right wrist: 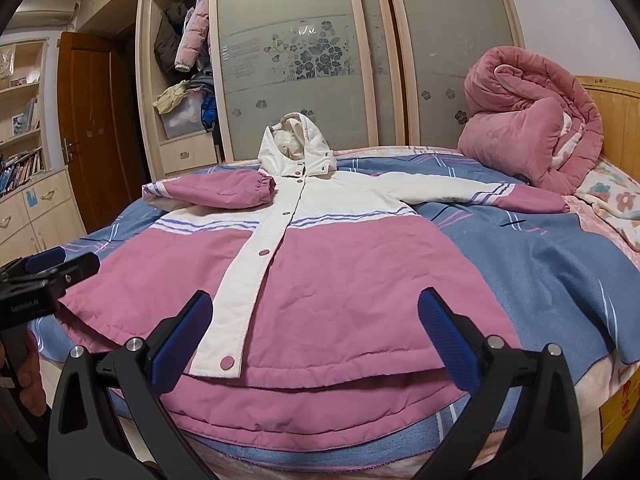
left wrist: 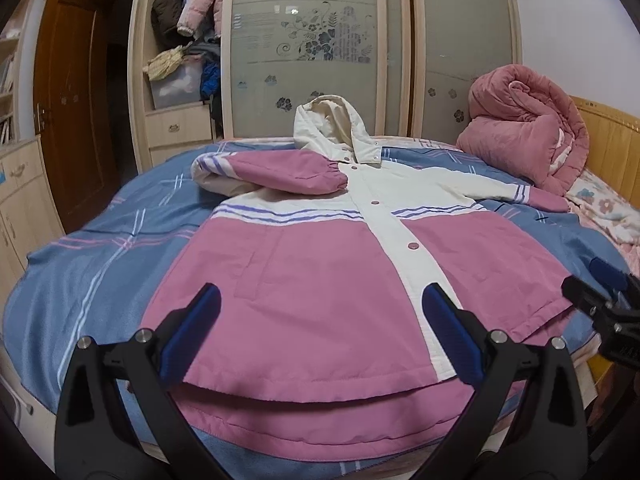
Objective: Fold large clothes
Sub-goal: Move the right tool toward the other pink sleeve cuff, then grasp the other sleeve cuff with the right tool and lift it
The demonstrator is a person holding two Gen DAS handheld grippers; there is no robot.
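above the jacket point(left wrist: 320, 280), left gripper point(left wrist: 320, 332) and right gripper point(right wrist: 316, 336) gape empty.

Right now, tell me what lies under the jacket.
The jacket lies flat on a blue striped blanket spread over the bed. Its left sleeve is folded across the chest. What the blanket looks like beneath the jacket is covered.

1. One pink and cream hooded jacket point(left wrist: 320, 280) lies on the bed.
2. Two grippers: the left gripper point(left wrist: 320, 336) and the right gripper point(right wrist: 316, 340), both spread wide.
3. One rolled pink quilt point(left wrist: 524, 128).
4. One blue plaid bedspread point(left wrist: 100, 248).
5. Two frosted wardrobe doors point(left wrist: 304, 40).
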